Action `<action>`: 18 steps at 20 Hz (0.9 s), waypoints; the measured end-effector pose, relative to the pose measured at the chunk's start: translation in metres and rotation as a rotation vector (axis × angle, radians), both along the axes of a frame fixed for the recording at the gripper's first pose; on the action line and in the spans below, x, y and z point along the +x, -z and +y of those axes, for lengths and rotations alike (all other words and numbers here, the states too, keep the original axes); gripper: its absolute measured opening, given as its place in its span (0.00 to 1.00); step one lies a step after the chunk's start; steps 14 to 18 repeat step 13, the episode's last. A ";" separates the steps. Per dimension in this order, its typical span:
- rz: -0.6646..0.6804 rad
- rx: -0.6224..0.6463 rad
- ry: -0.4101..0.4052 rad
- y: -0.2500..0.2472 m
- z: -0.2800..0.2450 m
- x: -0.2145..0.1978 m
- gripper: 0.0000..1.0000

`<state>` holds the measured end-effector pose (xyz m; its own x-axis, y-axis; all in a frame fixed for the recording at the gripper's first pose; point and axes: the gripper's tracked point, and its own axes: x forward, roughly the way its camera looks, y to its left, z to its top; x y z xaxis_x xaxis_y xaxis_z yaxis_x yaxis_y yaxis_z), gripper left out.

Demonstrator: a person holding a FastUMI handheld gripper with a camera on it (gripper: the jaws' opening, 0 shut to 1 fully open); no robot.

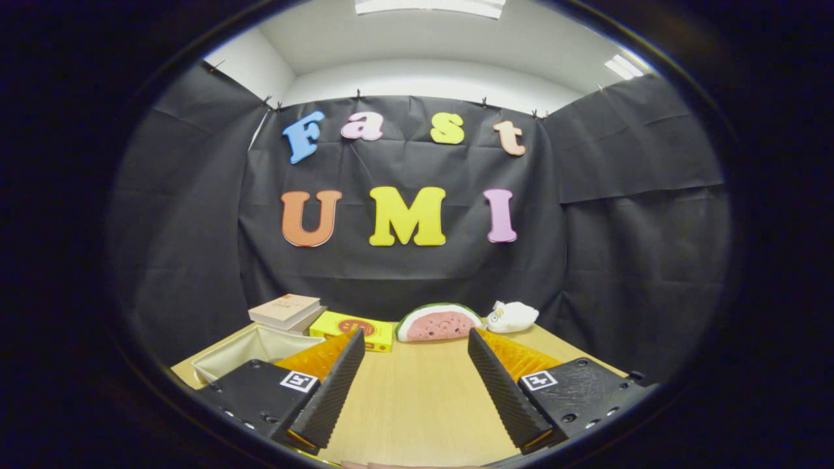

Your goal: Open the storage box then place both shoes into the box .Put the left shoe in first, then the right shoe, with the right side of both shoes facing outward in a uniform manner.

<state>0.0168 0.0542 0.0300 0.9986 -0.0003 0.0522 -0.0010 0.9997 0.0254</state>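
Gripper [415, 384] held above the wooden counter [417, 404], fingers spread wide apart, nothing between them, just bare counter top in the gap. Both fingers angled inward toward the far end of the counter.

Storage box [251, 355]: pale fabric-looking box, sits on the counter just beyond and outside the left finger, partly hidden behind it. Top looks open, pale inside walls visible, contents can't be told from here. No contact between finger and box that I can confirm.

Far end of counter, against the black cloth wall, a row of 4 items:
- stack of 2 books [287, 311], behind the storage box, top book tilted slightly off the lower one.
- yellow flat carton [352, 329] with a red round print, lying flat just beside the books, its near edge partly covered by the left fingertip.
- watermelon-slice plush [438, 322], standing on its flat edge, roughly ahead of the gap between the fingers.
- white plush toy [513, 315], lying just beside the watermelon plush, touching or nearly touching it, beyond the right finger.

Ceiling lights visible above the cloth wall.
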 end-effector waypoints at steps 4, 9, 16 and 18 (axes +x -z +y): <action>0.005 -0.002 -0.013 0.002 0.005 -0.004 0.96; 0.038 -0.022 -0.034 0.014 0.011 -0.006 0.97; 0.048 -0.016 -0.055 0.019 0.014 -0.009 0.97; 0.048 -0.016 -0.055 0.019 0.014 -0.009 0.97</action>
